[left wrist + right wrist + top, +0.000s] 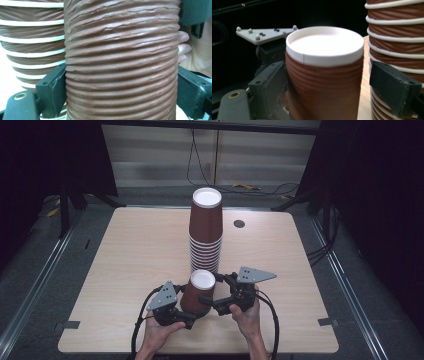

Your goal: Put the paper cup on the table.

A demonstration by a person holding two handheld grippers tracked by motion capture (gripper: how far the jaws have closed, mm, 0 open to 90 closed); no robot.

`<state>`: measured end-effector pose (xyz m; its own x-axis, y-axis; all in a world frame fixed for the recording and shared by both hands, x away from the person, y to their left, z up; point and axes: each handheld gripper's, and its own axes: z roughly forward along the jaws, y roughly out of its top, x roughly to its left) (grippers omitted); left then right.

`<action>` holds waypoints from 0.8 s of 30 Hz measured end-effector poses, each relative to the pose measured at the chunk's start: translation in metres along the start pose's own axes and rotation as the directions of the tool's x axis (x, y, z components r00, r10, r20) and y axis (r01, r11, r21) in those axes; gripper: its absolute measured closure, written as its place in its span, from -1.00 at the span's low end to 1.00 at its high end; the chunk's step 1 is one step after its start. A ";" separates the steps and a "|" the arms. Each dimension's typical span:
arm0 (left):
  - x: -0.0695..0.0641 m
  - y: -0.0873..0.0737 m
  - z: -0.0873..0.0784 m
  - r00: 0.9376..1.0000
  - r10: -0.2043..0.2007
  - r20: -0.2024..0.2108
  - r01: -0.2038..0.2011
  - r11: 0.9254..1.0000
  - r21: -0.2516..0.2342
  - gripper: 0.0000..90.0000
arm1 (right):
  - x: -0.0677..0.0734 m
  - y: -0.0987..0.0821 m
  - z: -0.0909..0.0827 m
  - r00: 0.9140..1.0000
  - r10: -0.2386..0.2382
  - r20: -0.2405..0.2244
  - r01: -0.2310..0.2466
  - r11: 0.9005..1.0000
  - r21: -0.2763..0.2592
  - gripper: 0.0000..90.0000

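A single brown ribbed paper cup stands upside down, white base up, near the table's front middle, just in front of a tall stack of the same cups. My left gripper comes at it from the left, low on its wall. In the left gripper view the cup spans the whole gap and both jaws press on it. My right gripper reaches in from the right. In the right gripper view the cup touches the left jaw, while the right jaw stands a little off it.
The wooden table has a small round cable hole at the back right. The cup stack rises right behind the single cup, close to my right gripper's far jaw. Black curtains and floor cables surround the table.
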<state>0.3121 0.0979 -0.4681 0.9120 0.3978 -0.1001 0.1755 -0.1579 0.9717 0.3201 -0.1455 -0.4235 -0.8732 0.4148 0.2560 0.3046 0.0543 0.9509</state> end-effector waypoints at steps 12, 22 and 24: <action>0.009 -0.002 -0.014 0.999 0.024 -0.037 -0.022 0.998 0.067 -0.72 | -0.001 -0.005 -0.006 1.000 -0.030 0.003 0.030 0.998 0.047 -0.70; 0.007 0.000 -0.012 0.997 0.074 -0.020 -0.070 0.986 0.154 -0.71 | -0.005 -0.010 -0.014 0.998 -0.059 0.028 0.056 0.994 0.097 -0.70; 0.008 0.001 -0.013 0.997 0.078 -0.014 -0.075 0.984 0.164 -0.71 | -0.006 -0.011 -0.018 0.998 -0.062 0.029 0.059 0.993 0.101 -0.70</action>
<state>0.3148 0.1128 -0.4651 0.9176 0.3970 -0.0209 0.1655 -0.3336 0.9281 0.3151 -0.1645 -0.4325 -0.8789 0.4368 0.1916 0.2897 0.1696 0.9420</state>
